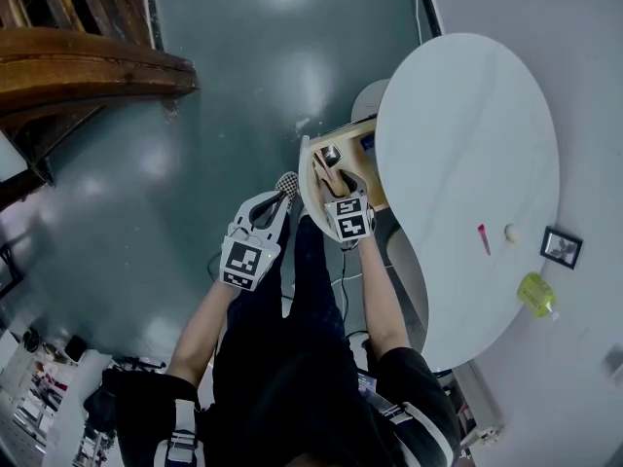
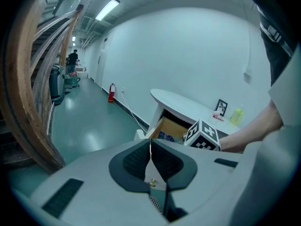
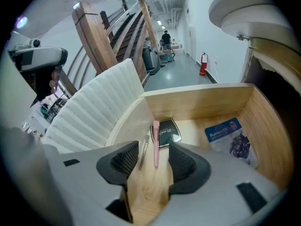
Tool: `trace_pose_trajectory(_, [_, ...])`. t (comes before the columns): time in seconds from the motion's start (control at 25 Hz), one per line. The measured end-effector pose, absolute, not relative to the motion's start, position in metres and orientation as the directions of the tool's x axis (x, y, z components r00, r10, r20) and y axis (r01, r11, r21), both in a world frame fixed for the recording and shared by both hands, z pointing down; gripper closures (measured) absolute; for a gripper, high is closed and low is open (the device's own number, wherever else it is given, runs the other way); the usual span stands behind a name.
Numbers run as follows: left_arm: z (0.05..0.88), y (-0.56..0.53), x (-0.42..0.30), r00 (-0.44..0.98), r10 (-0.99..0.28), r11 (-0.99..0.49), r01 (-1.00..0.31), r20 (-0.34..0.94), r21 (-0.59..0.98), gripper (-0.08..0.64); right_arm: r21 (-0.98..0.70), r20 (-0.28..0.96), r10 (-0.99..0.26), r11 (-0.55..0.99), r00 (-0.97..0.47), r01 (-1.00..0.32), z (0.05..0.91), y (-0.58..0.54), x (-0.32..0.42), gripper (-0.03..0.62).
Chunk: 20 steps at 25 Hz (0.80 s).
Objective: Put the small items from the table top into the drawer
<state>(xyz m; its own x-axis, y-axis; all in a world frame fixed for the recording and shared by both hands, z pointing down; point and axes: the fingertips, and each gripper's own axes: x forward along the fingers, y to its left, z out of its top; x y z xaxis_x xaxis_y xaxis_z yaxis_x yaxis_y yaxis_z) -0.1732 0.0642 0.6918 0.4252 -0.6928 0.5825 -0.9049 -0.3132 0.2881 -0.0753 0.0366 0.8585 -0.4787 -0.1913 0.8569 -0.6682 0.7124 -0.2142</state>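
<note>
The wooden drawer (image 3: 197,108) stands pulled out from under the white table (image 1: 467,144). My right gripper (image 3: 154,159) hangs inside it, open, touching nothing. On the drawer floor between its jaws lies a pink stick (image 3: 155,145), with a thin metal item (image 3: 144,149) beside it. Further in are a black compact (image 3: 167,130) and a blue packet (image 3: 229,136). In the head view the right gripper (image 1: 333,179) dips into the drawer (image 1: 362,134). My left gripper (image 1: 287,183) hovers just left of the drawer front, shut and empty (image 2: 150,150). On the table top lie a red stick (image 1: 484,238) and a small ball (image 1: 510,232).
A small picture frame (image 1: 562,247) and a yellow bottle (image 1: 535,294) stand near the table's right edge. A ribbed white panel (image 3: 94,112) is the drawer's front. A wooden staircase (image 1: 68,66) rises at the far left across the green floor.
</note>
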Motion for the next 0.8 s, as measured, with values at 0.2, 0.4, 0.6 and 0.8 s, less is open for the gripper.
trace_pose_trajectory(0.2, [0.689, 0.066, -0.172, 0.427, -0.693, -0.318, -0.904, 0.581, 0.285, 0.535, -0.212, 0.858, -0.199, 0.702, -0.474, -0.679, 0.853, 0.037, -0.072, 0.397])
trace_pose_trajectory(0.4, [0.68, 0.063, -0.171, 0.425, -0.699, -0.322, -0.905, 0.575, 0.277, 0.536, -0.213, 0.848, -0.214, 0.7, -0.485, -0.682, 0.839, 0.035, -0.072, 0.399])
trace_pose_trajectory(0.6, [0.666, 0.059, -0.167, 0.424, -0.707, -0.334, -0.906, 0.566, 0.262, 0.535, -0.195, 0.822, -0.264, 0.702, -0.504, -0.685, 0.812, 0.029, -0.073, 0.453])
trace_pose_trajectory(0.8, [0.646, 0.055, -0.158, 0.431, -0.716, -0.353, -0.902, 0.55, 0.248, 0.536, -0.177, 0.798, -0.309, 0.701, -0.518, -0.691, 0.781, 0.025, -0.07, 0.506])
